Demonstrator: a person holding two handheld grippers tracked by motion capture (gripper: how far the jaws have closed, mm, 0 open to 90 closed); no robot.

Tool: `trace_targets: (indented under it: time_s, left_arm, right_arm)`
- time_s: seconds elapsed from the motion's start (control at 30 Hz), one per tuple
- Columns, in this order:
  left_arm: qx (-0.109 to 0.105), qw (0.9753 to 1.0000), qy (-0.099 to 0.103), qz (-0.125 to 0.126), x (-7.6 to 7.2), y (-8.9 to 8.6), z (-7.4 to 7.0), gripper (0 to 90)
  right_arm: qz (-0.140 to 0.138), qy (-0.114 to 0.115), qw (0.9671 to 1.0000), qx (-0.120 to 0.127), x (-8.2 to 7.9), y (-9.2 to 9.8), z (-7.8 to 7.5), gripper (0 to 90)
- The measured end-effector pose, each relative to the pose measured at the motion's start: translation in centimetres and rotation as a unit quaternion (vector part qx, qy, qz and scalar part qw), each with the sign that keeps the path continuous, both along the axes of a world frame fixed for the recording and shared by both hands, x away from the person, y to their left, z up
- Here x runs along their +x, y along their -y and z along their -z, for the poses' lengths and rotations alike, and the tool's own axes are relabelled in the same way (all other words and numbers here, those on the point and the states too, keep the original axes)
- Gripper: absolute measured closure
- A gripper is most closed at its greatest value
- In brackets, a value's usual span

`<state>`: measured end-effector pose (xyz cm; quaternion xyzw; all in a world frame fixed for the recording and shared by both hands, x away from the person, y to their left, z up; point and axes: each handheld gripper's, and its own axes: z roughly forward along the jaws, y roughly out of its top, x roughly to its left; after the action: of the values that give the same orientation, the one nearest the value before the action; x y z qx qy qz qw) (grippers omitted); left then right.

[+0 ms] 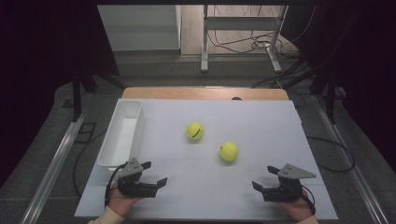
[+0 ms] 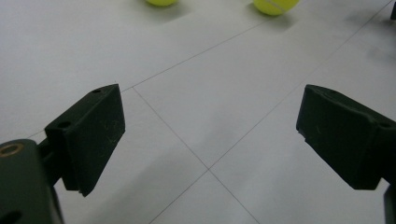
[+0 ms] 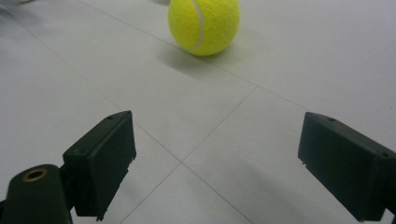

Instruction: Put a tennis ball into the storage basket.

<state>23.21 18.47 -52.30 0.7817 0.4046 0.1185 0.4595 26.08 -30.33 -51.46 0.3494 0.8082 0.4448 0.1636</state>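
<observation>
Two yellow tennis balls lie on the white table top: one near the middle, the other a little nearer and to the right. My left gripper rests near the front left edge, open and holding nothing; in the left gripper view its jaws stand wide apart, with both balls far ahead at the top edge. My right gripper sits near the front right, also open. The right gripper view has the nearer ball ahead of the spread gripper, well apart from it.
A long white bin stands along the table's left side, just beyond my left gripper. A wooden strip edges the table's far side. Cables and a metal frame lie on the floor beyond.
</observation>
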Motion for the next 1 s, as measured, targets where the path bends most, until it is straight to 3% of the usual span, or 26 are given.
trace_targets:
  time_s: [0.57, 1.0]
  left_arm:
    - [0.004, 1.0000, 0.001, 0.007, 0.1, 0.8, -0.4, 8.9]
    - [0.004, 0.9999, 0.004, 0.015, 0.1, 1.4, -1.6, 8.9]
  right_arm:
    - [-0.004, -0.002, 1.0000, -0.001, -0.2, -0.2, 0.1, 11.9]
    - [-0.001, 0.001, 1.0000, -0.005, -0.2, -0.2, 0.1, 12.0]
